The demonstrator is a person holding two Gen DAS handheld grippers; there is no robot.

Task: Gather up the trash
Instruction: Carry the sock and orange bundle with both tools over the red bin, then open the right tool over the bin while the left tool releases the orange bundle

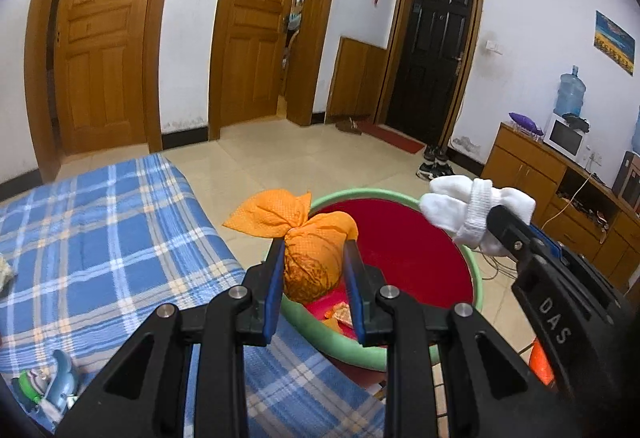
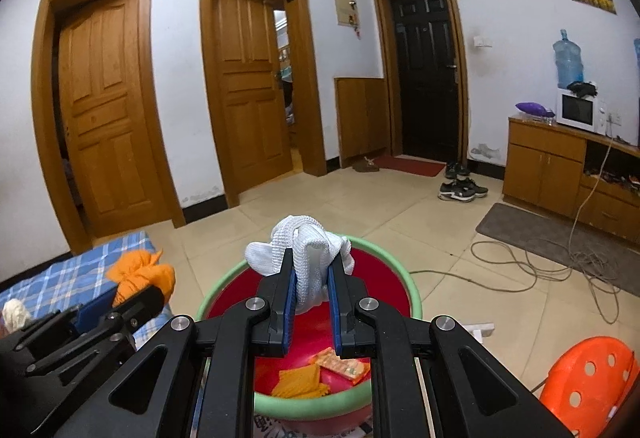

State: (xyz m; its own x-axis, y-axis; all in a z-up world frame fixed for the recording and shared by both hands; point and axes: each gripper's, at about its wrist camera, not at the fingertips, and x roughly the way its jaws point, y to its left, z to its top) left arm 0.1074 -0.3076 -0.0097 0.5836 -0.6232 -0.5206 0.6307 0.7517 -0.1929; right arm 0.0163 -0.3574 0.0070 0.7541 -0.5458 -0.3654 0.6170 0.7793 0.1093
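My left gripper (image 1: 313, 252) is shut on an orange knotted cloth bundle (image 1: 312, 254) and holds it above the near rim of a red basin with a green rim (image 1: 476, 266). My right gripper (image 2: 313, 270) is shut on a white rolled sock (image 2: 308, 254) and holds it above the same basin (image 2: 414, 294). The sock (image 1: 472, 206) also shows in the left wrist view, over the basin's right side. The orange bundle (image 2: 140, 274) shows at the left of the right wrist view. Orange scraps and a snack wrapper (image 2: 340, 364) lie in the basin.
A bed with a blue plaid sheet (image 1: 100, 238) lies left of the basin, with small items at its left edge. An orange plastic stool (image 2: 592, 386) stands at the right. Cables (image 2: 540, 266), a grey mat, shoes (image 2: 460, 188) and a wooden cabinet (image 2: 548, 166) lie beyond.
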